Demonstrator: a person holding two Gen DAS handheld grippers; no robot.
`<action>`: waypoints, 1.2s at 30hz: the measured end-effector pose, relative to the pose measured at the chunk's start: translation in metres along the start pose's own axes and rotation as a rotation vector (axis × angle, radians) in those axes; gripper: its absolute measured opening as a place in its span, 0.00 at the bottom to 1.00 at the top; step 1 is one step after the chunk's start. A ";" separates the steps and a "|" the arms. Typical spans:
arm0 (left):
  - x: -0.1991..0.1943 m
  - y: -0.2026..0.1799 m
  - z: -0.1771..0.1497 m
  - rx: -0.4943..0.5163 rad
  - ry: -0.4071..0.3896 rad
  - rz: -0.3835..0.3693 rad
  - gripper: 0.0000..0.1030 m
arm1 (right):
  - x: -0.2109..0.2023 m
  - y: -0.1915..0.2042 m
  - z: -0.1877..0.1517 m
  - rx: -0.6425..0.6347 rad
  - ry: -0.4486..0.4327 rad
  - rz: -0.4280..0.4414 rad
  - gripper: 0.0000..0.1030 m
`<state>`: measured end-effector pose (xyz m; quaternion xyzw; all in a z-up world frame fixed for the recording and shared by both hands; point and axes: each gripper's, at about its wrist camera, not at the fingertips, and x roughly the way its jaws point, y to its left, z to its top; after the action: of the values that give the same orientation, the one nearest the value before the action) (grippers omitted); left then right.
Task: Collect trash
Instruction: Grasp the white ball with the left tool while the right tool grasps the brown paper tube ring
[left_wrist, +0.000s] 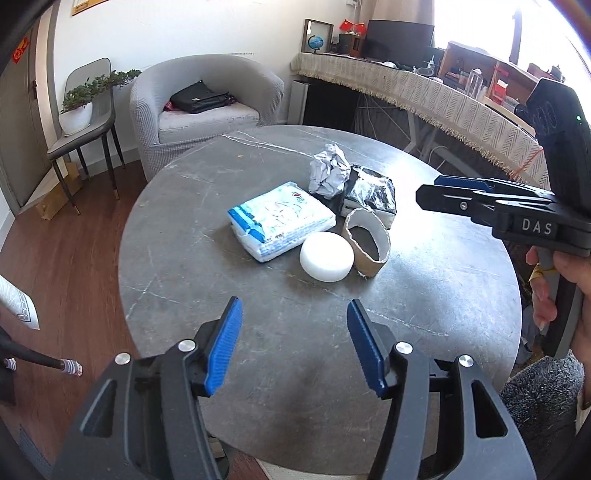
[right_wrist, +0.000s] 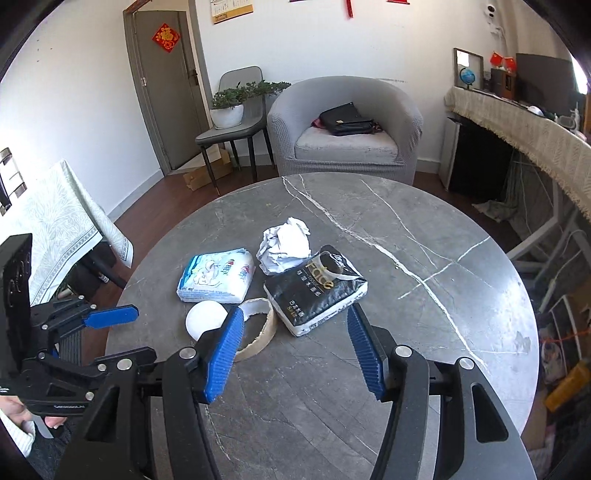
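Note:
On the round grey marble table (left_wrist: 207, 295) lies a cluster of trash: a crumpled white paper ball (left_wrist: 330, 171), a black tissue pack (left_wrist: 369, 194), a blue-and-white tissue pack (left_wrist: 280, 219), a white round disc (left_wrist: 327, 256) and a cardboard ring (left_wrist: 367, 242). The right wrist view shows the same paper ball (right_wrist: 284, 245), black pack (right_wrist: 316, 288), blue-white pack (right_wrist: 218, 275), disc (right_wrist: 205, 317) and ring (right_wrist: 258, 328). My left gripper (left_wrist: 293, 345) is open and empty, short of the disc. My right gripper (right_wrist: 293, 350) is open and empty, just short of the ring and black pack.
A grey armchair (left_wrist: 203, 107) with a black bag stands beyond the table. A chair with a potted plant (left_wrist: 79, 110) is at the left. A cloth-covered desk (left_wrist: 424, 86) runs along the right. The right gripper's body shows at the right of the left wrist view (left_wrist: 517, 210).

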<state>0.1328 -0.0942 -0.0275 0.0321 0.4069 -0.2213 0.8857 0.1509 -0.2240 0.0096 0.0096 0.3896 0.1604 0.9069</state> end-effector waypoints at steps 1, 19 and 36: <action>0.004 -0.003 0.001 0.004 0.005 -0.006 0.60 | 0.001 -0.005 -0.001 0.004 0.005 -0.006 0.59; 0.046 -0.027 0.037 0.009 0.038 -0.009 0.55 | -0.003 -0.031 -0.021 0.041 0.040 0.091 0.65; 0.010 -0.009 0.021 -0.024 -0.032 0.000 0.41 | 0.013 0.012 -0.026 -0.075 0.085 0.154 0.65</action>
<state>0.1492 -0.1103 -0.0198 0.0182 0.3953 -0.2169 0.8924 0.1372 -0.2116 -0.0159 -0.0012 0.4197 0.2444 0.8741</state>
